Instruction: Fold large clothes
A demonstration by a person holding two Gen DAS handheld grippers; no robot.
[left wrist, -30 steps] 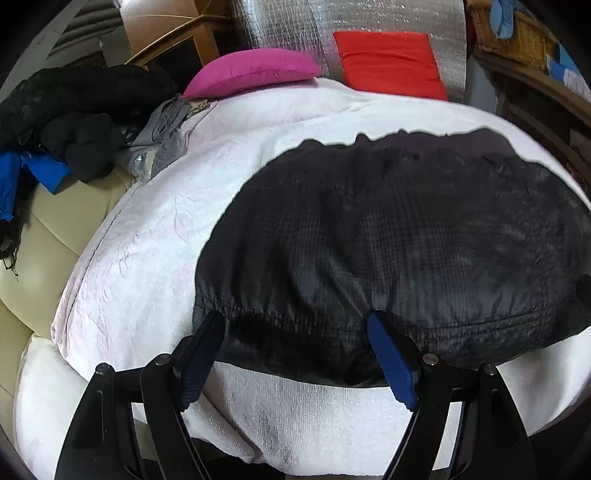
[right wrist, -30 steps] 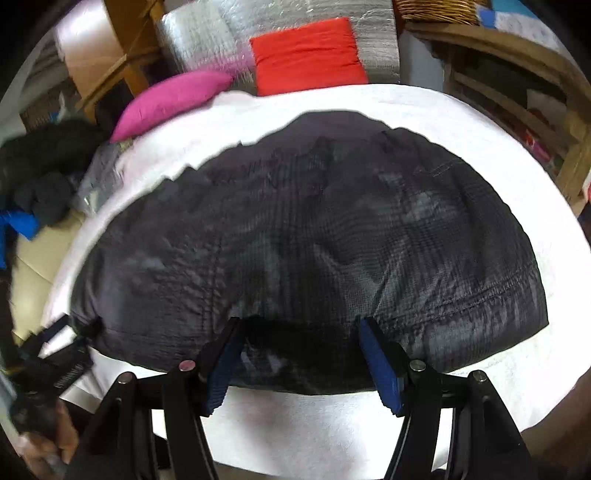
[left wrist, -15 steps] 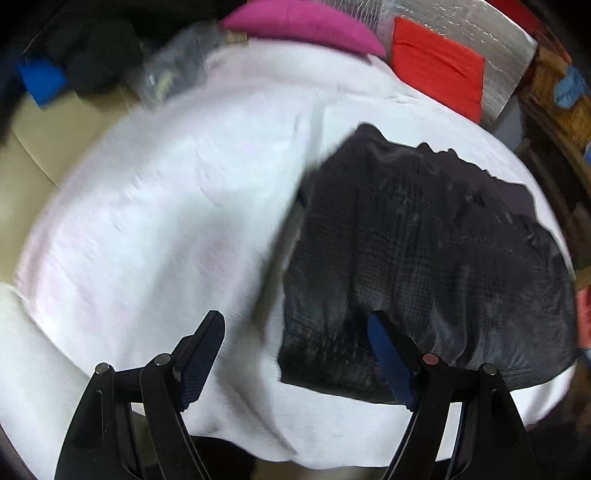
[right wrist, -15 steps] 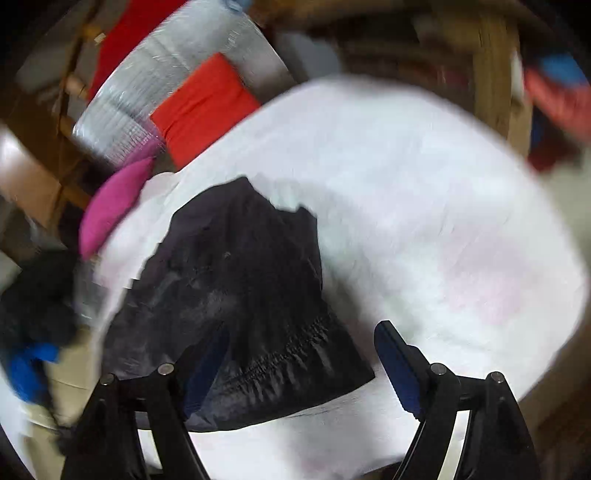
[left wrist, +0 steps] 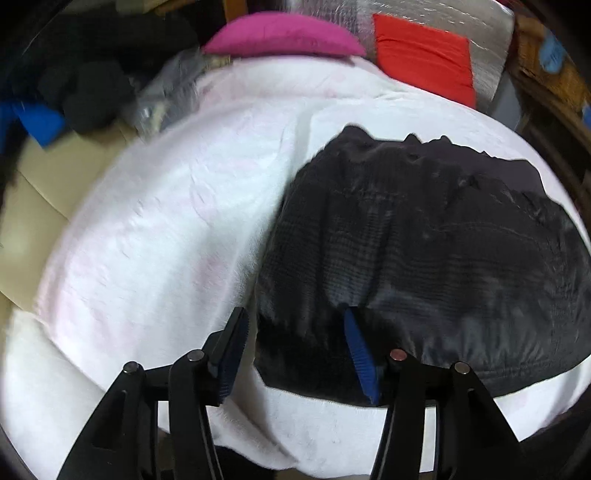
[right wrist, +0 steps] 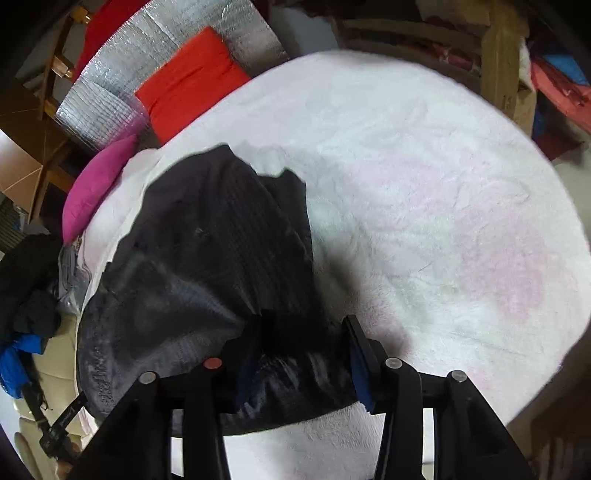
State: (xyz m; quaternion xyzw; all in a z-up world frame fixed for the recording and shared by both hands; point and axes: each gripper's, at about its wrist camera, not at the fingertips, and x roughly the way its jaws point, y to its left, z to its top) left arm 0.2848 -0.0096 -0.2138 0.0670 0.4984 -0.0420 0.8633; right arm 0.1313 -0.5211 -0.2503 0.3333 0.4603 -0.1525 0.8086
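Observation:
A black quilted garment [left wrist: 424,258] lies on a white blanket [left wrist: 166,240]. In the left wrist view my left gripper [left wrist: 295,354] is open at the garment's near left corner, with the hem between the blue pads and the left finger over bare blanket. In the right wrist view the same garment [right wrist: 207,258] lies left of centre. My right gripper [right wrist: 299,358] is open at its near right corner, with dark cloth bunched between the fingers.
A pink cushion [left wrist: 280,35] and a red cushion [left wrist: 424,66] lie at the blanket's far edge against silver foil. Dark and blue clothes [left wrist: 74,96] pile on a cream sofa at left. Wooden shelving [right wrist: 498,55] stands at the right.
Both grippers have swung from the middle of the near hem out to its corners, left gripper to the left, right gripper to the right. Their jaws have narrowed somewhat but stay open.

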